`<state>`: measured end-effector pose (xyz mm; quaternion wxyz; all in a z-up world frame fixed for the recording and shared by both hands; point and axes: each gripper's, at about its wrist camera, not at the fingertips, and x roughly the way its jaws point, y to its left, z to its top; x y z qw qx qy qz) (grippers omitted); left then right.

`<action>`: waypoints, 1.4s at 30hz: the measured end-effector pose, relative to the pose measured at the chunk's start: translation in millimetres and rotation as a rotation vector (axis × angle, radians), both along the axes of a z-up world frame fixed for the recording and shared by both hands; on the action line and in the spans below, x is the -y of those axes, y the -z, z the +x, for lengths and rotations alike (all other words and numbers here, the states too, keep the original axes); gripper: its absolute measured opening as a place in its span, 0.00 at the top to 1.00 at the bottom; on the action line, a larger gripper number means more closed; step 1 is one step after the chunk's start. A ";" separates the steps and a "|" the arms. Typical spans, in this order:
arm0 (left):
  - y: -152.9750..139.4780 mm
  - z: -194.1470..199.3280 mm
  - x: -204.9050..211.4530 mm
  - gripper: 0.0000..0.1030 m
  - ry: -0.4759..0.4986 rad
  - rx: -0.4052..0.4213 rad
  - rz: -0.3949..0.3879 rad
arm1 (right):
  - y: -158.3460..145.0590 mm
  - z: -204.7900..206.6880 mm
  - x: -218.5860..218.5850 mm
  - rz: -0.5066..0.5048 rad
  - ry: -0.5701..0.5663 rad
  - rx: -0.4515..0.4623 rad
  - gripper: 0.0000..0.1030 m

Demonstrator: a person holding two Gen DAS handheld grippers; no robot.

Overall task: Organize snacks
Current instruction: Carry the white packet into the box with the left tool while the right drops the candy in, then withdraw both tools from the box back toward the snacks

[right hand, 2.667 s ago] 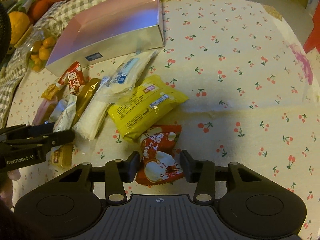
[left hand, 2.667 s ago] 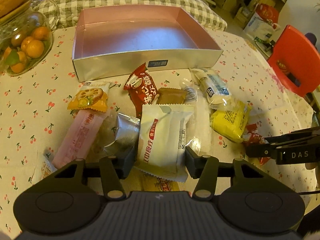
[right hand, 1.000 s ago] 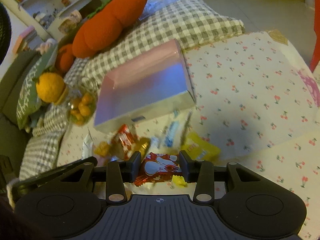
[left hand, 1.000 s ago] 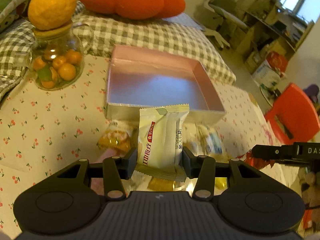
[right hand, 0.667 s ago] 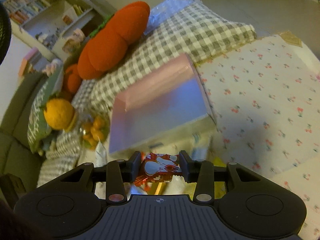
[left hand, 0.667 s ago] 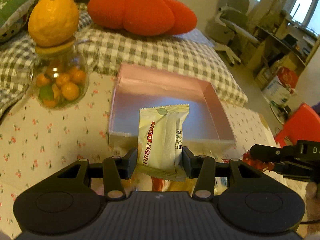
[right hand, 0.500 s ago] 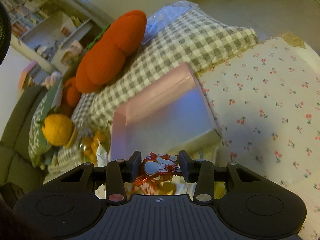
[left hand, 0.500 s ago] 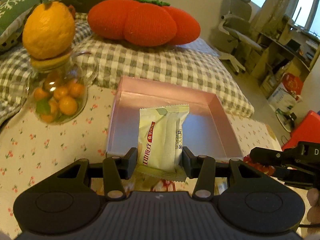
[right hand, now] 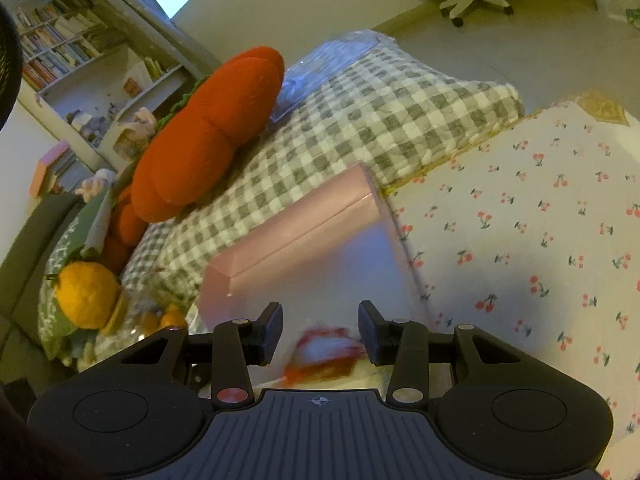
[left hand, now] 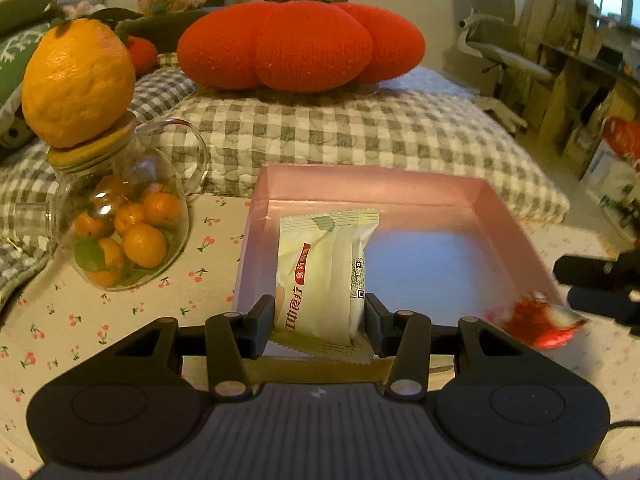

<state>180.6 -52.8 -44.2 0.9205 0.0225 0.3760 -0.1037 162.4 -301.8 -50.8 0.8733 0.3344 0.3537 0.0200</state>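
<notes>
1. Left wrist view: left gripper jaws clamped on cream packet, frame centre, over pink box; blurred red packet lower right
2. Right wrist view: right gripper jaws wide apart, red packet loose between them, blurred, lower centre

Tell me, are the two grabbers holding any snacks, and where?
The left gripper pinches the cream-white snack packet by its lower sides. The right gripper is open; the red-and-white snack packet is blurred, apparently dropping free.
</notes>
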 end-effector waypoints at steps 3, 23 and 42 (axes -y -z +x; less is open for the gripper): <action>1.9 -0.5 3.1 0.57 0.004 0.003 0.023 | 6.9 4.4 1.5 -0.011 0.009 -0.018 0.60; -1.0 -6.4 7.8 0.17 0.031 -0.032 0.013 | 1.5 0.6 -4.0 -0.056 -0.033 -0.053 0.30; -20.5 -47.2 -9.0 0.03 0.043 -0.114 -0.075 | -27.4 -53.9 -5.8 -0.159 -0.074 -0.134 0.21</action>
